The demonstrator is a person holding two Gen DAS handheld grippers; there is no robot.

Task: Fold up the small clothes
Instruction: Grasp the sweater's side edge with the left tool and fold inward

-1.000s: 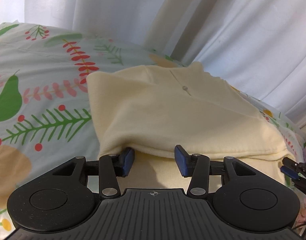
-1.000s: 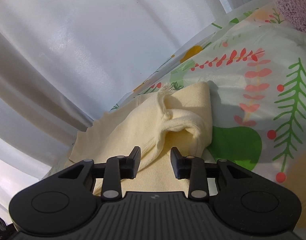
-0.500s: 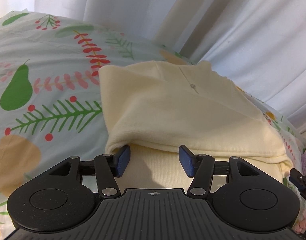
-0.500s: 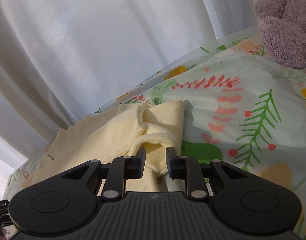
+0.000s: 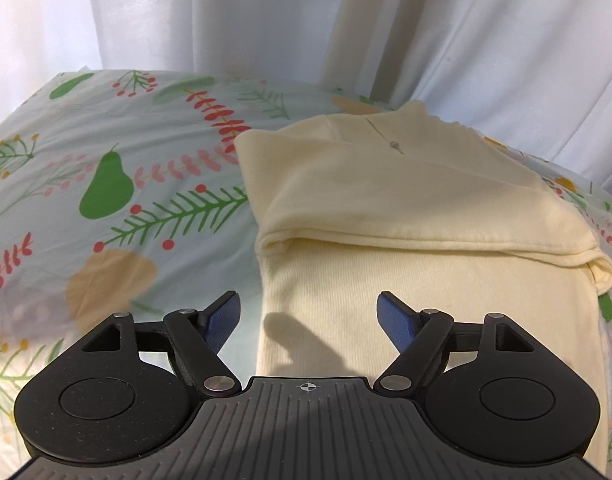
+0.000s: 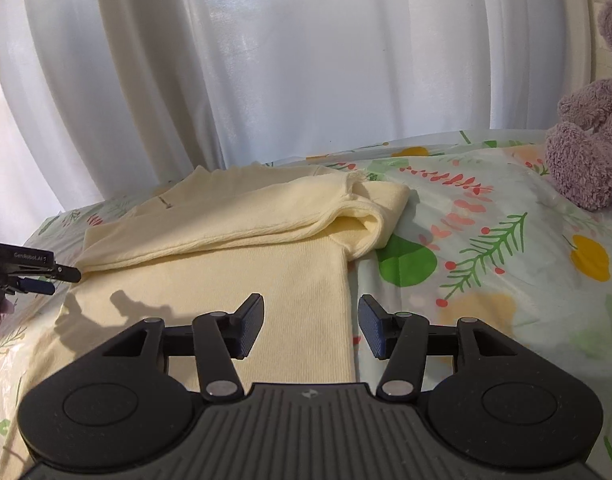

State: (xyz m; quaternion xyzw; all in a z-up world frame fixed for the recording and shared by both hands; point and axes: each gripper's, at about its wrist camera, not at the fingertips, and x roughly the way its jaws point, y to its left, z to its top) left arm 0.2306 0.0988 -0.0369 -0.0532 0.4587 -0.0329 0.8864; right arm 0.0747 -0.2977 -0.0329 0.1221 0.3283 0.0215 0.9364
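Note:
A pale yellow knit garment (image 5: pixel 406 208) lies on the bed, its far part folded over the near part, with a rolled fold edge across the middle. It also shows in the right wrist view (image 6: pixel 234 248). My left gripper (image 5: pixel 308 316) is open and empty, above the garment's near left edge. My right gripper (image 6: pixel 310 326) is open and empty, above the garment's near right edge. The left gripper's fingertips (image 6: pixel 46 276) show at the left edge of the right wrist view, beside the fold.
The bed sheet (image 5: pixel 126 200) has a leaf, pear and berry print. White curtains (image 6: pixel 306 60) hang close behind the bed. A purple plush toy (image 6: pixel 590 140) sits at the far right on the sheet.
Both grippers have let go of the folded-over edge, opened wide and pulled back toward me. The folded part now rests on the garment.

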